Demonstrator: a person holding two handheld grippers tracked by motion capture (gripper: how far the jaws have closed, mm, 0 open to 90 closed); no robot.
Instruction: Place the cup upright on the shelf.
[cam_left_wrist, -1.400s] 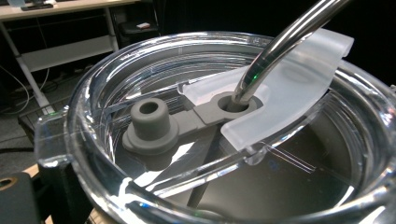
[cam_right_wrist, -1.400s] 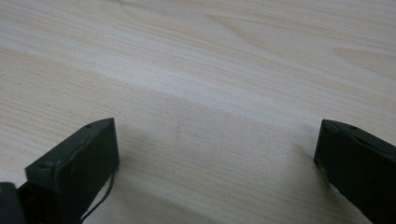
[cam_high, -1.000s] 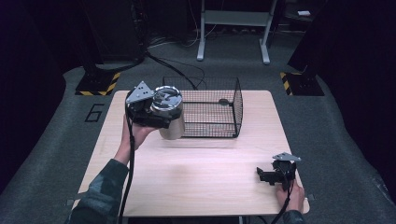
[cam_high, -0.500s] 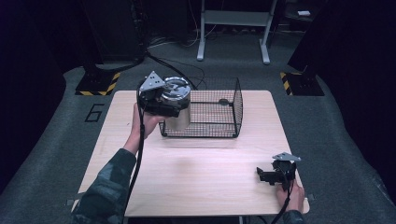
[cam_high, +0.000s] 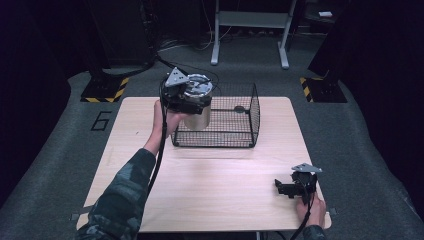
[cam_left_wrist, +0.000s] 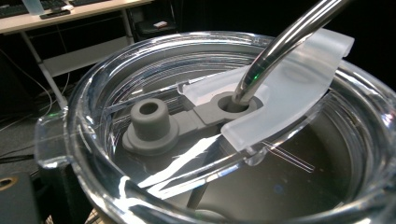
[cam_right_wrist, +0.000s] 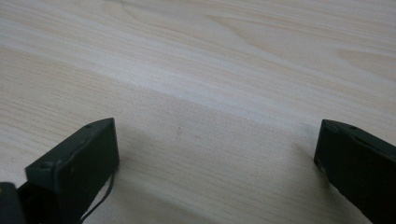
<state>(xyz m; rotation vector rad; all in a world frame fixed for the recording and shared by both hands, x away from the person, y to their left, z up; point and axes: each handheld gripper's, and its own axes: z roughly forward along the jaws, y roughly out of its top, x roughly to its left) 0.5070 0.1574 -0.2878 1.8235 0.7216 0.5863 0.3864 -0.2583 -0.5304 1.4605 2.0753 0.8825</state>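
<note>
A steel tumbler (cam_high: 199, 119) with a clear lid (cam_high: 196, 89) hangs at the left end of the black wire basket (cam_high: 235, 131), partly over its rim. My left gripper (cam_high: 186, 103) is shut on the tumbler just below the lid. In the left gripper view the clear lid (cam_left_wrist: 116, 93) is very close, with a metal straw (cam_left_wrist: 285, 42) through a grey seal (cam_left_wrist: 149, 123). My right gripper (cam_high: 286, 189) rests open on the table (cam_high: 200, 190) near its front right corner. Its black fingers (cam_right_wrist: 79, 158) stand wide apart over bare wood.
The wire basket stands at the back middle of the table and holds a small dark object (cam_high: 239, 108). A camouflage sleeve (cam_high: 125, 195) crosses the table's left side. Dark floor with yellow-black markers (cam_high: 105, 90) surrounds the table.
My left gripper has carried the tumbler rightward and farther away, up to the left end of the basket. The right gripper has stayed still.
</note>
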